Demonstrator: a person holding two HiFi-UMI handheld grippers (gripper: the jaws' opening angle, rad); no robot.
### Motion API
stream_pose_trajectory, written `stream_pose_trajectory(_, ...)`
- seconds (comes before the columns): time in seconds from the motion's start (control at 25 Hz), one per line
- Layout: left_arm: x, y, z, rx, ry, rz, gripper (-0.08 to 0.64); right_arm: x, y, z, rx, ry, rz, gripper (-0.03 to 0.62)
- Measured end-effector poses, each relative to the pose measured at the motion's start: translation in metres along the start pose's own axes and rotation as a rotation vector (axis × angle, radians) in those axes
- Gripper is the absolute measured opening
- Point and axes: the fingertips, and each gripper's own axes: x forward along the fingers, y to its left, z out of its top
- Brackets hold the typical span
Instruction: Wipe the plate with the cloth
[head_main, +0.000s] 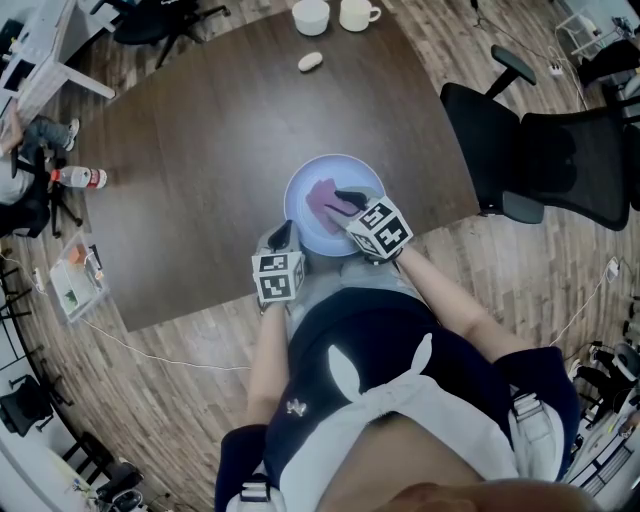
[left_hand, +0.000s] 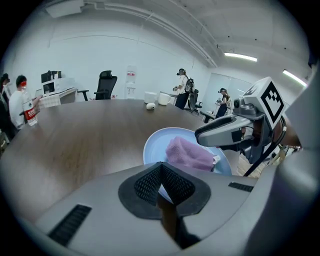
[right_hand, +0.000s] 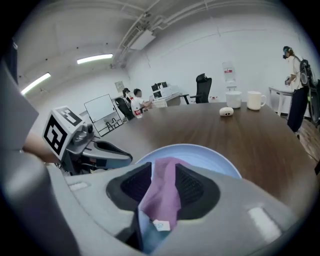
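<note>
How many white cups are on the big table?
2. A cup with no handle showing and a mug right beside it, both at the far edge of the table. None seems to be hidden.

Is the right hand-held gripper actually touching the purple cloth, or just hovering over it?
Touching. The right gripper view shows the cloth running up between the right hand-held gripper's two dark pads, pressed against both.
</note>
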Motion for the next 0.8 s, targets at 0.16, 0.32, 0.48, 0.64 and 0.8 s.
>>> stream_pose_trajectory(0.16, -0.011, -0.019, 0.017, 0.001, -0.043, 0.000, 0.005, -0.023, 0.011, 0.019, -0.067, -0.114, 0.005, 0.004)
stream_pose_trajectory(0.32, -0.024, -0.043, 0.028, 0.013, -0.089, -0.004, 0.005, -0.047, 0.026, 0.027, -0.088, -0.183, 0.055, 0.000)
stream_pose_trajectory(0.48, -0.038, -0.061, 0.039, 0.023, -0.124, -0.016, 0.005, -0.061, 0.038, 0.031, -0.125, -0.197, 0.071, 0.000)
stream_pose_trajectory(0.64, -0.045, -0.073, 0.038, 0.003, -0.134, -0.012, 0.005, -0.073, 0.044, 0.028, -0.153, -0.187, 0.070, -0.002)
stream_pose_trajectory(0.8, -0.052, -0.087, 0.033, -0.003, -0.141, -0.009, 0.005, -0.088, 0.049, 0.024, -0.173, -0.183, 0.065, -0.002)
